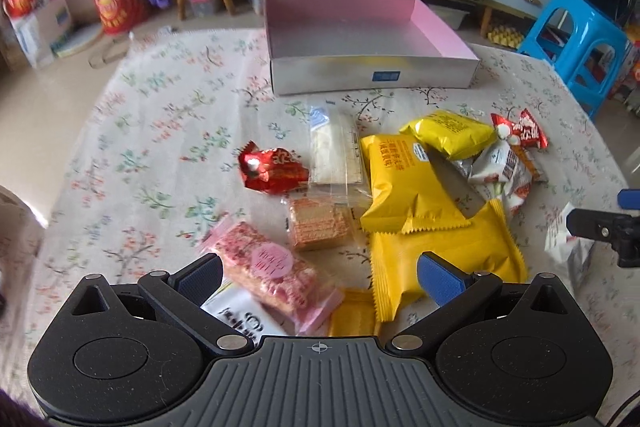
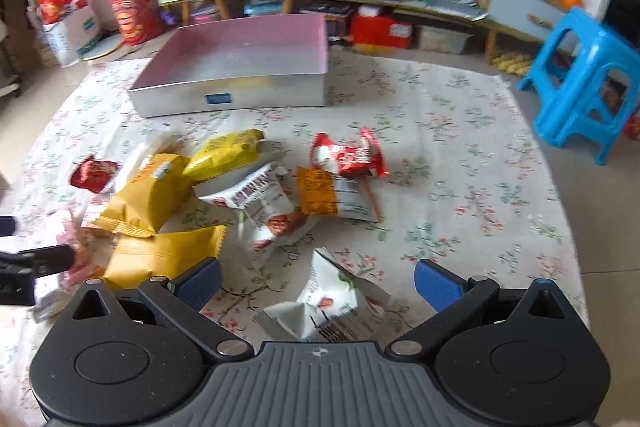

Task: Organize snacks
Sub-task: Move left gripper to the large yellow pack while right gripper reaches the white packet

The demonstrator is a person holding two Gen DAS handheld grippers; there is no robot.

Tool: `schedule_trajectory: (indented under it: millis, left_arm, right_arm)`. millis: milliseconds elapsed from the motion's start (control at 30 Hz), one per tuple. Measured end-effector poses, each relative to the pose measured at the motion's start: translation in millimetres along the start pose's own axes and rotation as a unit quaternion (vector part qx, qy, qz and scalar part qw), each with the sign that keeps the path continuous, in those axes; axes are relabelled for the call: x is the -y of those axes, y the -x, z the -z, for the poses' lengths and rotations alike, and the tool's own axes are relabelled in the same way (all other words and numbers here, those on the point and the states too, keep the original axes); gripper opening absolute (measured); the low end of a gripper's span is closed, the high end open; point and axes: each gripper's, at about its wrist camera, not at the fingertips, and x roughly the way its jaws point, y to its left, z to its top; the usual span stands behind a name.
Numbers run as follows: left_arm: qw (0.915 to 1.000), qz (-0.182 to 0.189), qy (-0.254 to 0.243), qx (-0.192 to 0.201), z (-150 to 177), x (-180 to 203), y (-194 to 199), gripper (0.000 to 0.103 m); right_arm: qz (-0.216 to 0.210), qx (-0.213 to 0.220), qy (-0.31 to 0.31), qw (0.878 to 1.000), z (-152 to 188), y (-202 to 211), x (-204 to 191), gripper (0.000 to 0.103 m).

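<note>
Both grippers sat apart, nothing clamped; pink snack bar (image 1: 268, 273) lay between left gripper (image 1: 318, 277) pads, long axis diagonal across them

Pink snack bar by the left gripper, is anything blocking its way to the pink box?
Partly. The open left gripper sits right over the pink snack bar. Between it and the pink box lie a wafer pack and a clear cracker pack; lifting over them clears the path.
</note>
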Motion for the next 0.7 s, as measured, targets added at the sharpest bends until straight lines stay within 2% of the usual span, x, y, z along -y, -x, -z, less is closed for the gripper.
schedule_trajectory:
  millis: [167, 300, 367, 533, 700]
  left_arm:
    - [0.9998, 0.009, -0.015, -0.009, -15.0, 2.9, -12.7, 0.103]
    - [0.9985, 0.053, -0.010, 0.006, -18.0, 3.0, -17.4, 0.103]
    - [0.9957, 0.090, -0.021, 0.006, -17.5, 5.5, -20.0, 0.102]
    - [0.9788, 0.181, -0.095, 0.010, -12.8, 21.6, -25.3, 0.099]
    - [0.9592, 0.209, -0.181, 0.059, -11.8, 46.7, -18.9, 0.092]
  right_arm:
    - [-0.030, -0.008, -0.005, 1.000, -15.9, -2.5, 10.8, 0.094]
    - [-0.040, -0.022, -0.028, 0.999, -25.0, -10.7, 24.4, 0.092]
    - [-0.046, -0.032, -0.046, 0.997, -25.9, -16.3, 32.9, 0.090]
    - [-0.071, -0.070, -0.069, 0.993, -14.7, -24.4, 41.9, 0.087]
    - [-0.058, -0.088, -0.046, 0.993, -0.7, -24.9, 35.3, 0.087]
